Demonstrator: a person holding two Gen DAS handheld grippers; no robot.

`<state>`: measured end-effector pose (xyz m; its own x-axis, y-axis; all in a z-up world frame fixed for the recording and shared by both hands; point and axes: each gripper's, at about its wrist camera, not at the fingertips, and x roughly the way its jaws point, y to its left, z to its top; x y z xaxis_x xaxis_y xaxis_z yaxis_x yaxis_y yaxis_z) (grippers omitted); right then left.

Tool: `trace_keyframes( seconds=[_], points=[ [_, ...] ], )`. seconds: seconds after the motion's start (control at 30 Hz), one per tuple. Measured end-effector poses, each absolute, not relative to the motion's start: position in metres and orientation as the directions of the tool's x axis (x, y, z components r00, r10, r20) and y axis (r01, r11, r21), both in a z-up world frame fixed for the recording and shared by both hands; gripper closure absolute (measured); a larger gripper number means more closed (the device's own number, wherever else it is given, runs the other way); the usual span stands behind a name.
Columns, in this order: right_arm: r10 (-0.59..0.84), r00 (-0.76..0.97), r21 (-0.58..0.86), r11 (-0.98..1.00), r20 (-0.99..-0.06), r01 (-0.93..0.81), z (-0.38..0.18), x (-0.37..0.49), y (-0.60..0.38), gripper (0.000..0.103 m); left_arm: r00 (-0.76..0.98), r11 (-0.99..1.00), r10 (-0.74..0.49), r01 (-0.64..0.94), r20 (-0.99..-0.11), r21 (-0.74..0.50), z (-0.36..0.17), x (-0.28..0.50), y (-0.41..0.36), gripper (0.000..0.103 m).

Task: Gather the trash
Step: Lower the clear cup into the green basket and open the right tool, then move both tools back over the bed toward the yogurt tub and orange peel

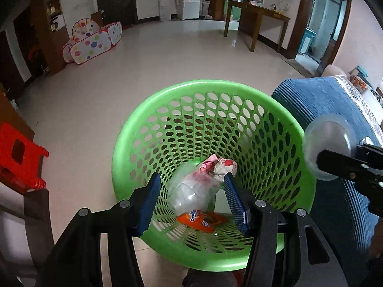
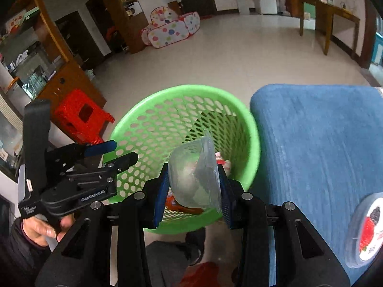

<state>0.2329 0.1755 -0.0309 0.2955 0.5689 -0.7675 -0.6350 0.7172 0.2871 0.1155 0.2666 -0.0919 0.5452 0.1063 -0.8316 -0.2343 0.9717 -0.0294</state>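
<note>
A green perforated basket (image 1: 134, 148) (image 2: 253, 143) stands on the floor beside a blue-covered surface. Inside it lie a clear plastic bag (image 1: 194, 196), a crumpled white and red wrapper (image 1: 222, 167) and an orange packet (image 1: 203, 221). My left gripper (image 1: 191, 179) (image 2: 124, 151) hangs open over the basket's near side, with nothing between its blue pads (image 1: 150, 198). My right gripper (image 2: 193, 171) (image 1: 342, 150) is shut on a clear plastic bowl (image 2: 194, 181) (image 1: 328, 148), which it holds tilted over the basket's right rim.
The blue-covered surface (image 2: 323, 143) fills the right side, with a round lid showing a strawberry picture (image 2: 368, 224) on it. A red plastic stool (image 2: 79, 117) stands left of the basket. A person's hand (image 2: 45, 232) grips the left tool. Open tiled floor lies beyond.
</note>
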Motion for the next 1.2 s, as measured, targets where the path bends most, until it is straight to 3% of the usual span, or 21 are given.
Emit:
trace_keyframes(
  seconds=[0.47,0.53,0.67,0.9,1.2],
  points=[
    [0.594,0.296,0.325,0.717,-0.748,-0.617,-0.023,0.229,0.166,0.057,0.561,0.953,0.109,-0.293,-0.82,-0.073,-0.083,0.091,0.283,0.039],
    [0.598,0.306,0.326,0.718,-0.741,-0.615,-0.017,0.226,0.155,0.056,0.568,0.952,0.114,-0.296,-0.815,-0.073,-0.08,0.088,0.28,0.033],
    [0.59,0.335,0.307,0.73,-0.735,-0.611,-0.009,0.218,0.138,0.048,0.582,0.956,0.111,-0.284,-0.806,-0.074,-0.073,0.084,0.272,0.034],
    [0.562,0.394,0.274,0.764,-0.728,-0.583,0.004,0.206,0.097,0.04,0.603,0.963,0.088,-0.256,-0.793,-0.087,-0.061,0.081,0.249,0.025],
    [0.487,0.474,0.22,0.83,-0.733,-0.512,0.009,0.2,0.024,0.038,0.623,0.979,0.033,-0.177,-0.781,-0.1,-0.051,0.088,0.204,0.017]
  ],
)
